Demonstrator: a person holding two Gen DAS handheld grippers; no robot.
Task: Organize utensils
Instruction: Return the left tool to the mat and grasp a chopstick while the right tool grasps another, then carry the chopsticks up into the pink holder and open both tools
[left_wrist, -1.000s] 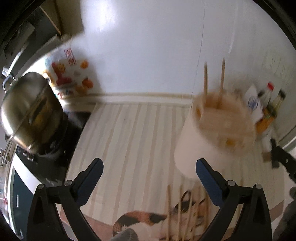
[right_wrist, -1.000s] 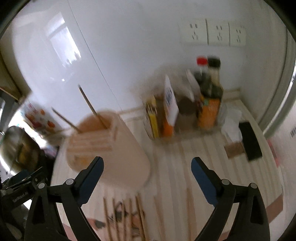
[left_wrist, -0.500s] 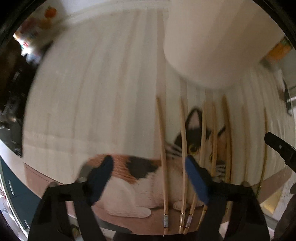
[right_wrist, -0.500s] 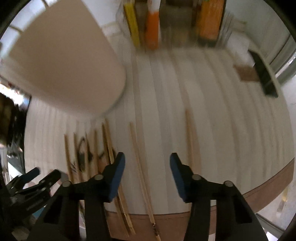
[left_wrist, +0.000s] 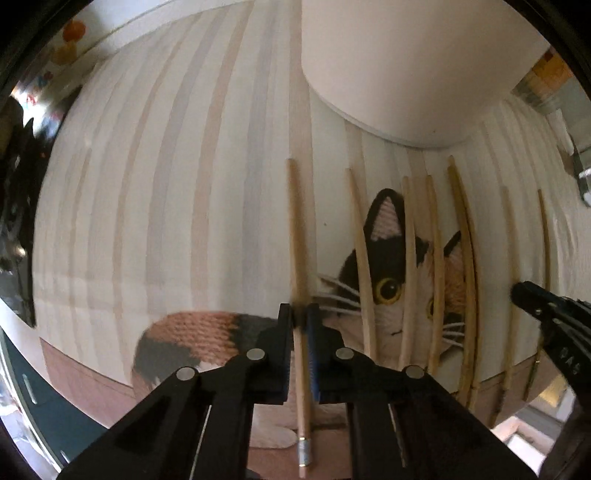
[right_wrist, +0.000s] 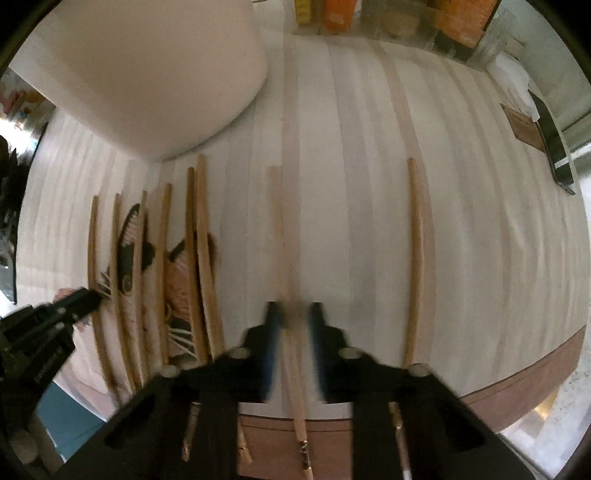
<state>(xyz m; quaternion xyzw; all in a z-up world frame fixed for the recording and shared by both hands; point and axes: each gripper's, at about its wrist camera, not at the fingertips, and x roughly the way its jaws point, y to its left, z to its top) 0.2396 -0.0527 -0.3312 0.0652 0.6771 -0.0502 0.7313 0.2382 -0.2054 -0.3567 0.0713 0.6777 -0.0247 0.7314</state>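
Observation:
Several wooden chopsticks lie side by side on a striped mat with a cat picture (left_wrist: 391, 288). My left gripper (left_wrist: 300, 314) is shut on the leftmost chopstick (left_wrist: 295, 236), low on the mat. My right gripper (right_wrist: 293, 314) is blurred, its jaws a small gap apart around another chopstick (right_wrist: 279, 236) on the mat; I cannot tell if they press it. A white utensil holder (left_wrist: 399, 70) stands just beyond the chopsticks; it also shows in the right wrist view (right_wrist: 147, 74). Each gripper shows in the other's view, the right (left_wrist: 546, 310) and the left (right_wrist: 62, 314).
A lone chopstick (right_wrist: 417, 258) lies to the right. Condiment bottles and boxes (right_wrist: 391, 18) stand at the back. A dark flat object (right_wrist: 554, 147) lies at the far right. The mat's brown front edge (right_wrist: 517, 395) is close to both grippers.
Both grippers came down from looking at the wall and holder to the mat. The left jaws closed on the leftmost chopstick. The right jaws narrowed around another chopstick.

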